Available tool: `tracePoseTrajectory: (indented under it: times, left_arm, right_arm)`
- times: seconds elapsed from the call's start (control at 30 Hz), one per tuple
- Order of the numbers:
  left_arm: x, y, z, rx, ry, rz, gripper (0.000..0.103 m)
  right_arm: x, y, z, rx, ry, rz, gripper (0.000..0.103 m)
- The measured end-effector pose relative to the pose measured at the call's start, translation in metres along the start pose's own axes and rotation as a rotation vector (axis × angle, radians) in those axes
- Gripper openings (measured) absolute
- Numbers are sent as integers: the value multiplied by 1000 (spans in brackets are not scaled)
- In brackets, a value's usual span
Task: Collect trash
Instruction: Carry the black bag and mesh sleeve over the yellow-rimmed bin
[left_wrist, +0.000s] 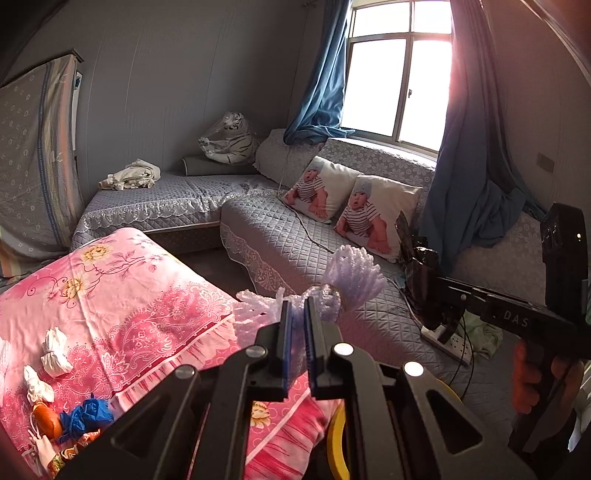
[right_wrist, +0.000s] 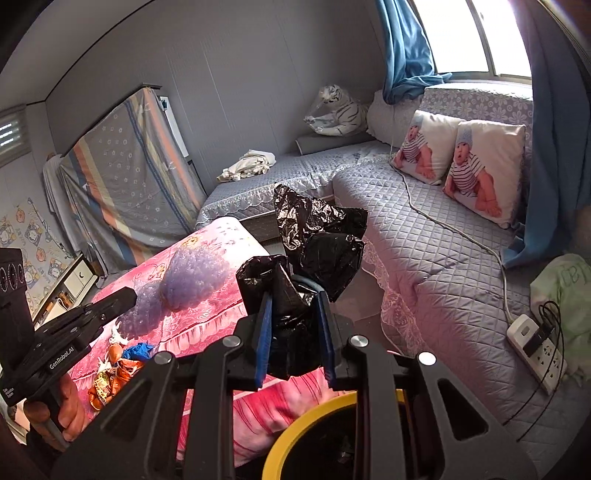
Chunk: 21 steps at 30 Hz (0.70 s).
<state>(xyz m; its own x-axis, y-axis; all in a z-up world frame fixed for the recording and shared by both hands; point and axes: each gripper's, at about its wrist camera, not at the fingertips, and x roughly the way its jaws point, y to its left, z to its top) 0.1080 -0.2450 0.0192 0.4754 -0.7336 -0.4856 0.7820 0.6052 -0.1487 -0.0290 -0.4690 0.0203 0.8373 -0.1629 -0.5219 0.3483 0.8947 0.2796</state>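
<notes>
My left gripper (left_wrist: 297, 308) is shut on a pale purple foam net (left_wrist: 351, 277) and holds it in the air above the pink bedspread (left_wrist: 122, 291); the net also shows in the right wrist view (right_wrist: 192, 277). My right gripper (right_wrist: 295, 306) is shut on a crumpled black plastic bag (right_wrist: 317, 236), held above a yellow-rimmed bin (right_wrist: 295, 428). The bag and right gripper also show in the left wrist view (left_wrist: 424, 280). More trash lies on the bedspread: white tissue wads (left_wrist: 55, 350), a blue glove (left_wrist: 86, 415), orange wrappers (right_wrist: 110, 373).
A grey quilted corner sofa (right_wrist: 424, 236) carries two baby-print cushions (right_wrist: 484, 173), a toy tiger (right_wrist: 340, 110), a crumpled cloth (right_wrist: 251, 164) and a white power strip with cables (right_wrist: 535, 350). Blue curtains (left_wrist: 321, 74) frame the window. A covered mattress (right_wrist: 125, 177) leans on the wall.
</notes>
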Motion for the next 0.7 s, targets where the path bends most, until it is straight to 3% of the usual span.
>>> tracePoseTrajectory:
  times: [0.37, 0.7]
  left_arm:
    - [9, -47, -19, 92, 39, -90, 6]
    - [19, -71, -40, 151, 90, -124, 6]
  right_arm:
    - [-32, -43, -32, 90, -6, -63, 22]
    - [-46, -73, -62, 162, 23, -112, 22]
